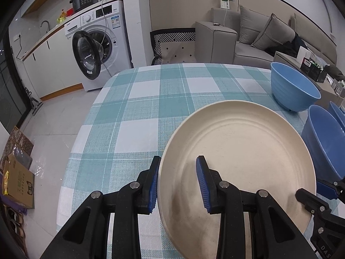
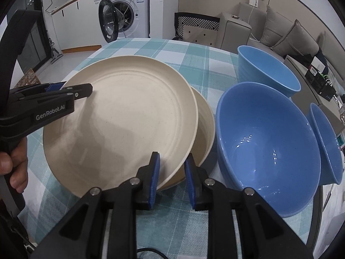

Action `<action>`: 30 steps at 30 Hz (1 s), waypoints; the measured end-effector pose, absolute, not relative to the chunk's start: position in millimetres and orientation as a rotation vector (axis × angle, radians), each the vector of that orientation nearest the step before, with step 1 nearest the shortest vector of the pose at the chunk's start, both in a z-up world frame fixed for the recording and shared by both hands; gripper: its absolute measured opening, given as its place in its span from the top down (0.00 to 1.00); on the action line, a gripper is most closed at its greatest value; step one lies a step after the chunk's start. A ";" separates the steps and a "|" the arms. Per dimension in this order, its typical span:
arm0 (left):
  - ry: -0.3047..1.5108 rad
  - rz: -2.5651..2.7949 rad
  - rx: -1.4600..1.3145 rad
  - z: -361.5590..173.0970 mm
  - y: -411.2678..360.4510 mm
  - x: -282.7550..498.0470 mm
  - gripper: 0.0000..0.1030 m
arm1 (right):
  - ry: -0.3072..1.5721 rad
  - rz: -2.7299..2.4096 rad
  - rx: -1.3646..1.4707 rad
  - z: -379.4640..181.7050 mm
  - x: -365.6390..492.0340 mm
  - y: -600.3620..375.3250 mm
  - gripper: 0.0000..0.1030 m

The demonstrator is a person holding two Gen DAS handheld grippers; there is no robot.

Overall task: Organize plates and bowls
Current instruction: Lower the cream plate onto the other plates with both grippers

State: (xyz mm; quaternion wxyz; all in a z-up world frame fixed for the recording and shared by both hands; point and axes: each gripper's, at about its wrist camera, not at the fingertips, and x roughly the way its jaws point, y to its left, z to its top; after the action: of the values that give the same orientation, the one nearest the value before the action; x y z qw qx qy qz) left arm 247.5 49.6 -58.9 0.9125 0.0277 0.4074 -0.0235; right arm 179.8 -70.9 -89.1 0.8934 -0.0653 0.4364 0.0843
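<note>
A cream plate [image 1: 241,157] lies tilted on top of a second cream plate [image 2: 204,125] on the checked tablecloth; the top plate also shows in the right wrist view [image 2: 129,118]. My left gripper [image 1: 177,185] is open, its fingers straddling the top plate's left rim, one finger outside it and one over the plate. My right gripper [image 2: 171,180] is open, its fingers astride the plates' near rims. Three blue bowls stand to the right: a large near one [image 2: 267,142], a far one [image 2: 265,71] and a small one [image 2: 325,142].
The table [image 1: 140,112] has a teal and white checked cloth and ends at the far and left edges. A washing machine [image 1: 101,43] with its door open stands beyond, a grey sofa [image 1: 258,36] at the back right. Boxes [image 1: 17,172] lie on the floor left.
</note>
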 end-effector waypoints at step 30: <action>0.852 -0.070 0.176 -81.5 16.0 284.2 0.68 | 0.882 0.084 -0.208 -86.3 174.8 -67.4 0.59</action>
State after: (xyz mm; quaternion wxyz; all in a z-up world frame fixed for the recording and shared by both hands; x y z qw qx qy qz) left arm 284.2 16.0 -81.5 0.9063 0.0854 0.4125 -0.0340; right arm 174.8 -67.4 -86.3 0.8983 -0.1005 0.4259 0.0407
